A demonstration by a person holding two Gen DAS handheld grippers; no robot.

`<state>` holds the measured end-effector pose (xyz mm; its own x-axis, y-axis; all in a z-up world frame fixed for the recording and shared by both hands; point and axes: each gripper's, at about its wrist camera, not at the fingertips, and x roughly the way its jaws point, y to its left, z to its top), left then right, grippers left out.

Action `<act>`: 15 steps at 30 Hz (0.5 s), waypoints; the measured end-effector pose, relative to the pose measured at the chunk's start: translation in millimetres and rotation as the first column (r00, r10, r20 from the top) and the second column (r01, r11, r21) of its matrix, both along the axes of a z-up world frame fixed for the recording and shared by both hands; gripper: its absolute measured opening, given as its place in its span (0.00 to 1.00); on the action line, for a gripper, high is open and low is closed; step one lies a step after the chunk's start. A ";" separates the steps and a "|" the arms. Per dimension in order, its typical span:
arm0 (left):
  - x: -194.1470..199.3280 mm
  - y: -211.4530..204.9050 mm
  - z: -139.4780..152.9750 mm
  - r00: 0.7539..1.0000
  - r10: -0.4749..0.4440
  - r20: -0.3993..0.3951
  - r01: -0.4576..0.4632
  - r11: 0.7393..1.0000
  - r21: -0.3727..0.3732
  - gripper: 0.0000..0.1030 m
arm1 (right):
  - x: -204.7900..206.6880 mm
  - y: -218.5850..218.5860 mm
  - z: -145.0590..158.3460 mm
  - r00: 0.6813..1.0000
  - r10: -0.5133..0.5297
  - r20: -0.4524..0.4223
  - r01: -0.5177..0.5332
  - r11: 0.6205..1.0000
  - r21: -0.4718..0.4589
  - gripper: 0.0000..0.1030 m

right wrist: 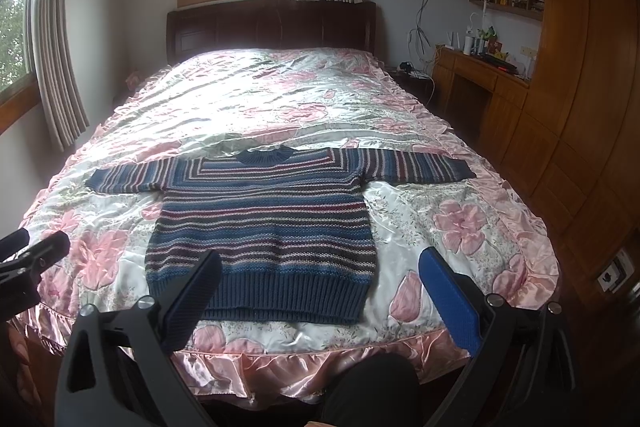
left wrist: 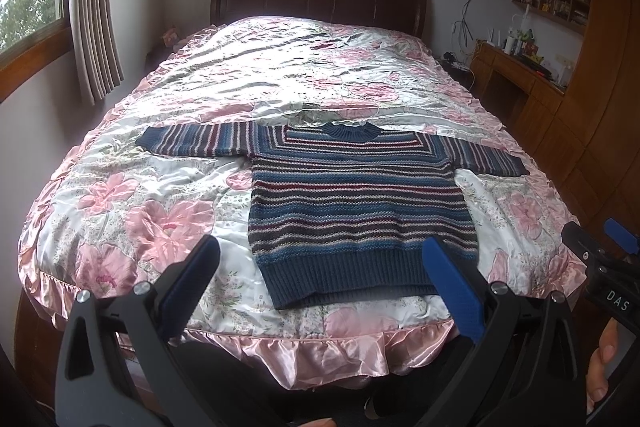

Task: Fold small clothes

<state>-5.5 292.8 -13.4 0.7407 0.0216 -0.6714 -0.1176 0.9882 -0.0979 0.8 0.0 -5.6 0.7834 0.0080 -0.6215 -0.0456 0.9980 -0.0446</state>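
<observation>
Lying flat on the satin bedspread [left wrist: 152,211], the striped sweater [left wrist: 356,195] looks soft and floppy; both grippers [left wrist: 320,279] [right wrist: 320,287] gape empty; pinch a sleeve cuff [left wrist: 150,139]

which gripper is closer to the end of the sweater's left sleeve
Left. The left gripper hangs open over the hem's left side, nearer that sleeve cuff; the right gripper hangs open off the sweater's right.
</observation>
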 end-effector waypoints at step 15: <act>7.2 1.3 -8.7 1.000 0.005 -0.016 -0.005 1.000 0.011 0.97 | 12.9 4.8 -7.9 1.000 0.007 -0.023 -0.007 1.000 0.002 0.96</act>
